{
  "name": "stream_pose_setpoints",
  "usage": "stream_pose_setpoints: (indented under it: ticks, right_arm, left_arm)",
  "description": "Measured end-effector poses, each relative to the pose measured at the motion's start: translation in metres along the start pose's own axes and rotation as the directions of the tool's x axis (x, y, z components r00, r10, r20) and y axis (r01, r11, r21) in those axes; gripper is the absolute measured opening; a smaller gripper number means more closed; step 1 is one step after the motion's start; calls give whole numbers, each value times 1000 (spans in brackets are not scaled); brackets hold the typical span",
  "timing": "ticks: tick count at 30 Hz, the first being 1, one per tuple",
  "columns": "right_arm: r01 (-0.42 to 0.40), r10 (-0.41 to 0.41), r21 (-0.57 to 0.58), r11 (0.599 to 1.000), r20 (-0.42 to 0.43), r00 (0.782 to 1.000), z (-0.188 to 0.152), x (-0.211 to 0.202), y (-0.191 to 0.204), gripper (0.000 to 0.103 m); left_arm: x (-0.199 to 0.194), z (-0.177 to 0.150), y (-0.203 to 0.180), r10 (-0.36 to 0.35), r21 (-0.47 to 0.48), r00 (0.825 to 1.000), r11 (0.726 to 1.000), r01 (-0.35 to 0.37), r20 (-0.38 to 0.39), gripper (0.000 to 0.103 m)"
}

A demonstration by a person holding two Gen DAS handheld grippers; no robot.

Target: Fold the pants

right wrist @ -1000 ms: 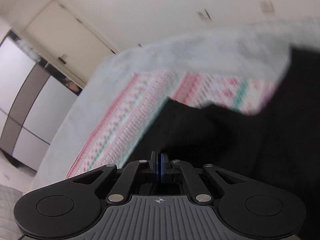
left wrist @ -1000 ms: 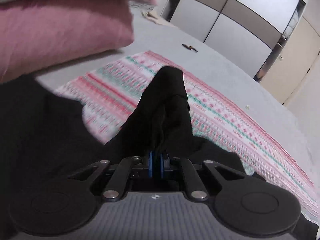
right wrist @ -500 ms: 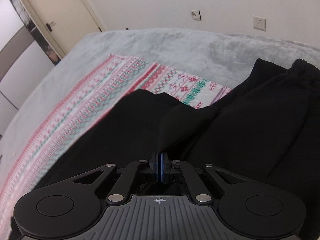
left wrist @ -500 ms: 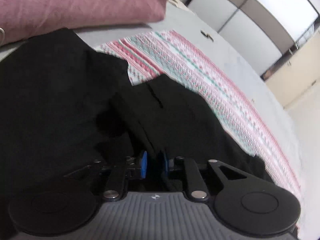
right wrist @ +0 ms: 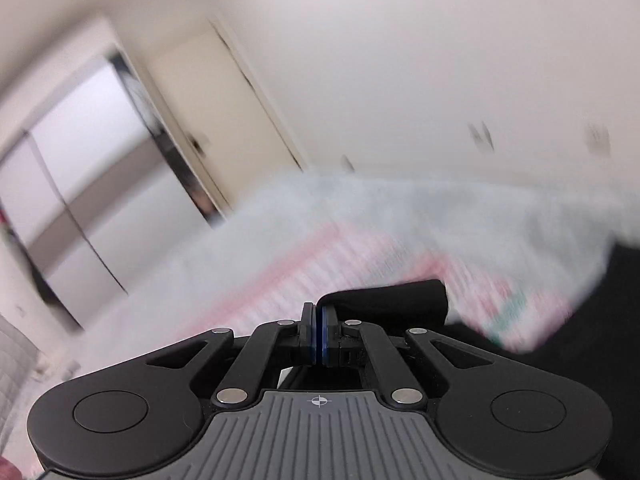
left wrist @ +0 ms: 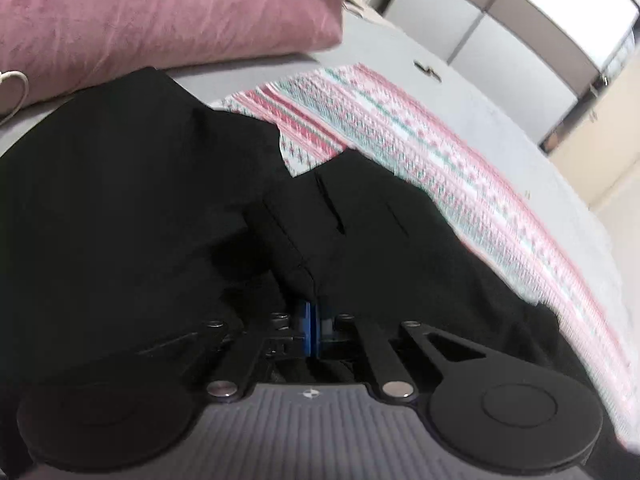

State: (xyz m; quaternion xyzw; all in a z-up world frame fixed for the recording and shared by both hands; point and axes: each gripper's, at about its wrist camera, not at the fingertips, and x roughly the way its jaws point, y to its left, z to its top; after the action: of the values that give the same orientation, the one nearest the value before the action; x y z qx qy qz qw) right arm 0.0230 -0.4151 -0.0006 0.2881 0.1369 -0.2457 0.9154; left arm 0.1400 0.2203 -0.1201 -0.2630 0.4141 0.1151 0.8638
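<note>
The black pants (left wrist: 132,184) lie spread over a pink-and-green patterned cloth (left wrist: 404,136) on the bed. My left gripper (left wrist: 314,326) sits low on the pants with its blue pads together and a fold of black fabric bunched over them. In the blurred right wrist view my right gripper (right wrist: 319,334) has its pads pressed together, and a strip of black fabric (right wrist: 392,300) runs off to its right. More of the pants (right wrist: 624,320) shows at the right edge.
A pink pillow (left wrist: 152,12) lies at the head of the grey bed (left wrist: 500,104). Wardrobe doors (left wrist: 520,36) stand beyond the bed. A small dark object (left wrist: 428,70) lies on the bed. The right wrist view shows a door (right wrist: 208,112) and a white wall.
My left gripper went down onto the pants, parted its pads briefly, and now has them together again. My right gripper swung upward and its view is now motion-blurred, facing the wall and door.
</note>
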Motion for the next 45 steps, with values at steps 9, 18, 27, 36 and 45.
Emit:
stream_pose_setpoints:
  ticks: [9, 18, 27, 36, 45]
  right_arm:
    - [279, -284, -65, 958, -334, 899, -34, 48, -52, 2]
    - [304, -353, -184, 935, -375, 857, -39, 47, -41, 2]
    - [293, -324, -146, 945, -290, 901, -27, 23, -28, 2]
    - [375, -433, -222, 900, -356, 828, -37, 39, -36, 6]
    - [412, -453, -270, 870, -112, 884, -22, 15, 12, 50]
  left_arm:
    - [-13, -3, 1, -4, 9, 1000, 1000, 4, -2, 26]
    - [-16, 5, 13, 36, -58, 999, 998, -35, 16, 49]
    - [-40, 7, -9, -29, 58, 986, 998, 20, 164, 50]
    - [-1, -7, -55, -81, 252, 996, 965, 70, 32, 51]
    - [19, -13, -131, -193, 403, 981, 898, 177, 1, 65]
